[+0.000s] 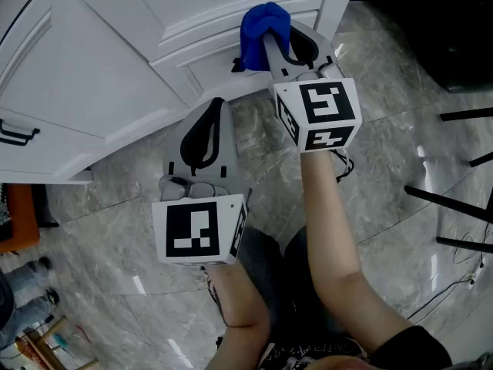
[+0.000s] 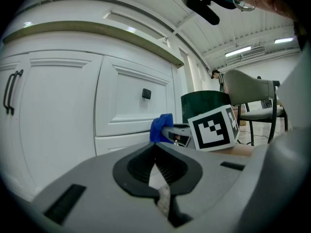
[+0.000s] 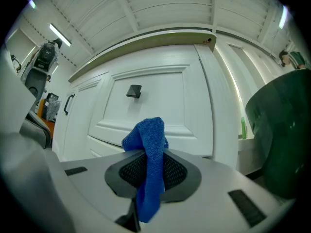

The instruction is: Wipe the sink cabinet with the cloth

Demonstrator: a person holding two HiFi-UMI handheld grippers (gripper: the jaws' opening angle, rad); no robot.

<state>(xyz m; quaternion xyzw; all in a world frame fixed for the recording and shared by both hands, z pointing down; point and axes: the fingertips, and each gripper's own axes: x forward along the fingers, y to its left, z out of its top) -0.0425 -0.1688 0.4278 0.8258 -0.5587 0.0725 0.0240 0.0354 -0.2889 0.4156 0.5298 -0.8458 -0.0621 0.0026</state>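
Right hand-held gripper is clamped on the blue cloth, which sits at the white cabinet's lower panel; left hand-held gripper has its jaws together, empty, nearby.

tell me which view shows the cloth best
The right gripper view: the blue cloth fills the centre, pinched in the right gripper. The head view shows it smaller, by the cabinet; the left gripper view shows only a small patch.

Bright, sharp, floor glare, fisheye edges
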